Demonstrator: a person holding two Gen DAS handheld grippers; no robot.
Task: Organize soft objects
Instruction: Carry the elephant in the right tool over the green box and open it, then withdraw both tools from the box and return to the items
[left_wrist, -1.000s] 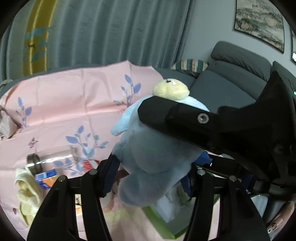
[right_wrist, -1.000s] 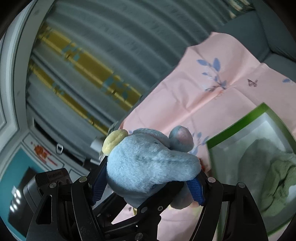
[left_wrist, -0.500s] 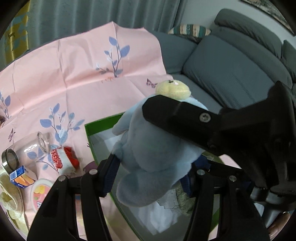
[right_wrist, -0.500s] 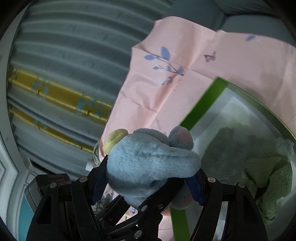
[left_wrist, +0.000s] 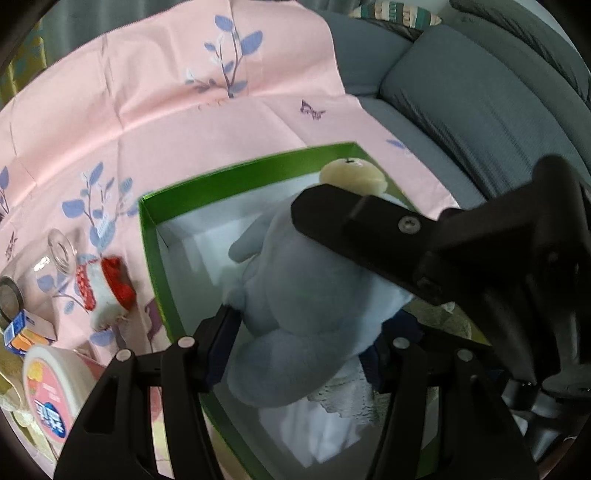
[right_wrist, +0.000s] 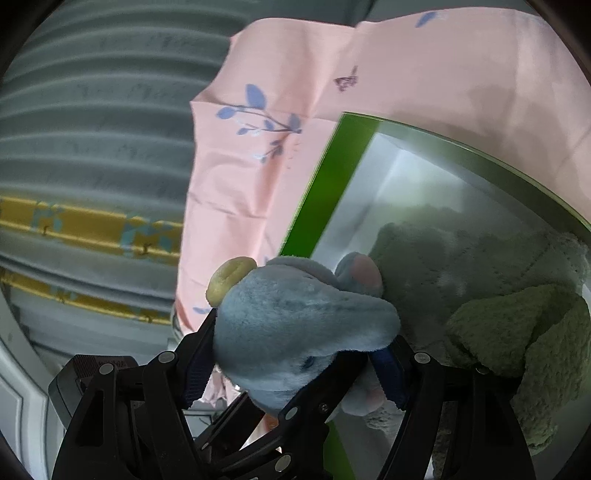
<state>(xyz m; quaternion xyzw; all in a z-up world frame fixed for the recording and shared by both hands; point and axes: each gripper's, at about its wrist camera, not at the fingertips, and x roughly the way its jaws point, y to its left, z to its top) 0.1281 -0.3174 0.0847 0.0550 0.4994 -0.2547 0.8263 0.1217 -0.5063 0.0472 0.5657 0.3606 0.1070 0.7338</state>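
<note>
Plush fills both of your views: a pale blue, short-pile stuffed toy (left_wrist: 299, 306) with a cream-yellow rounded cap is pinched by both claws at once. Your left claw (left_wrist: 306, 332) squeezes its lower body between blue ribbed pads, and your right claw (right_wrist: 295, 350) clamps its rounded upper part, the fabric bulging over the pads. The toy hangs over a shallow rectangular green cardboard box (left_wrist: 151, 236) with white inner walls. In the box lie a nubby sage-green terry towel (right_wrist: 524, 332) and a white lacy cloth (left_wrist: 343, 398). The box rests on a creased pink cloth printed with blue leaves (left_wrist: 155, 122). Beside it lie a clear glass jar (left_wrist: 40, 266), a red-and-white fabric roll (left_wrist: 103, 291) and a round white tub (left_wrist: 51, 387). A grey ribbed sofa (left_wrist: 480, 110) stands beyond.
</note>
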